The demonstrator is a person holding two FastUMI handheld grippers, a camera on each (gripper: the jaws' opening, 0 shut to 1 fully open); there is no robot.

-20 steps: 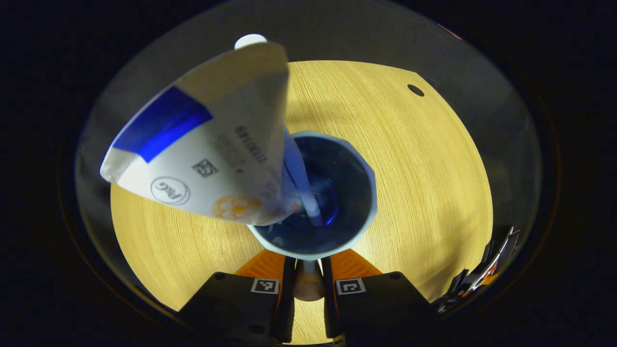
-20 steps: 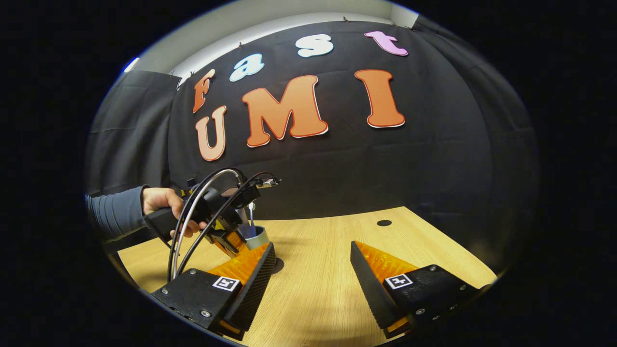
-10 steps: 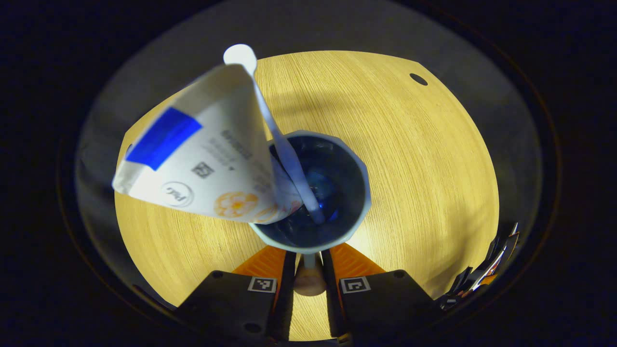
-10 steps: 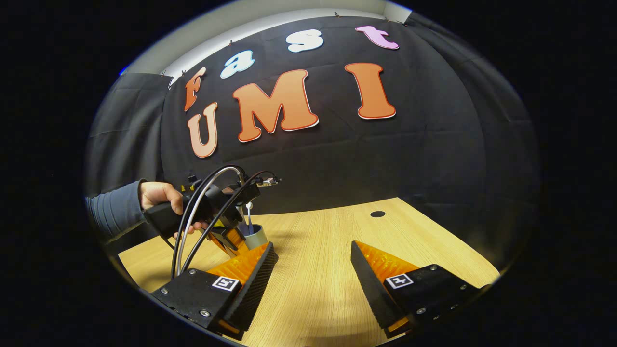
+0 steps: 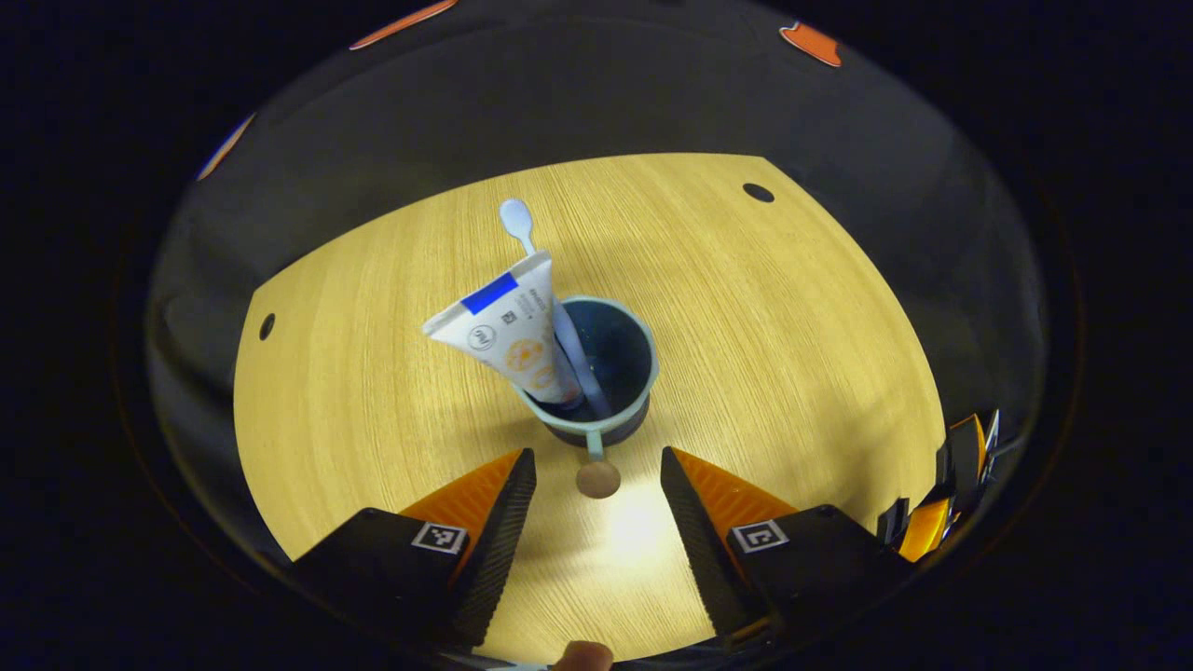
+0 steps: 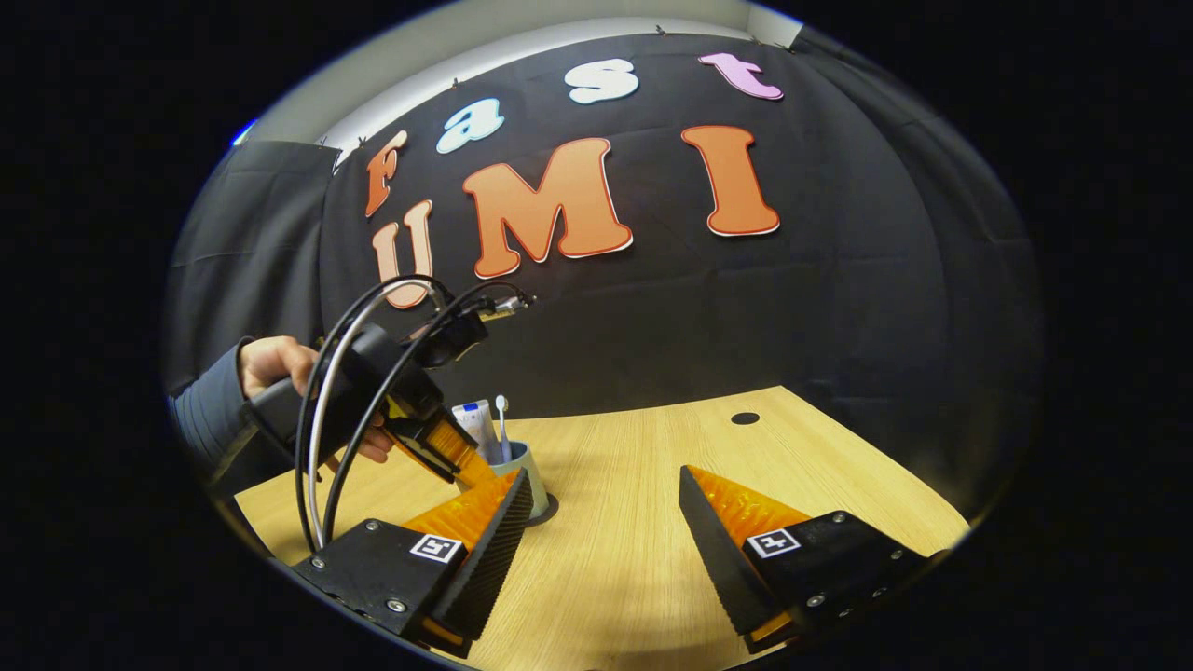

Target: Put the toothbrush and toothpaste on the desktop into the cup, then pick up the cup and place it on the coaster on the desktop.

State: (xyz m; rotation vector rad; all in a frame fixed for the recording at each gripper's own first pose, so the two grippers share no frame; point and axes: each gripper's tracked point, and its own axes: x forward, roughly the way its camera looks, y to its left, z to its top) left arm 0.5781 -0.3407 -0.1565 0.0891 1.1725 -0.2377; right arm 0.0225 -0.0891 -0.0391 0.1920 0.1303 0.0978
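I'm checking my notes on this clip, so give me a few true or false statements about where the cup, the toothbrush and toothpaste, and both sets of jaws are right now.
1. The toothpaste and toothbrush stand in the cup. True.
2. The left gripper has its jaws shut on the cup's handle. False: they stand open, clear of the handle.
3. The cup lies tipped on the desktop. False: it stands upright.
4. The right gripper has its jaws open with nothing between them. True.
5. A dark coaster shows under the cup. True.

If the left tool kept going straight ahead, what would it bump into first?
Probably the cup's handle knob, which sits between the open left tool's fingers; just beyond is the cup. Depth is unclear.
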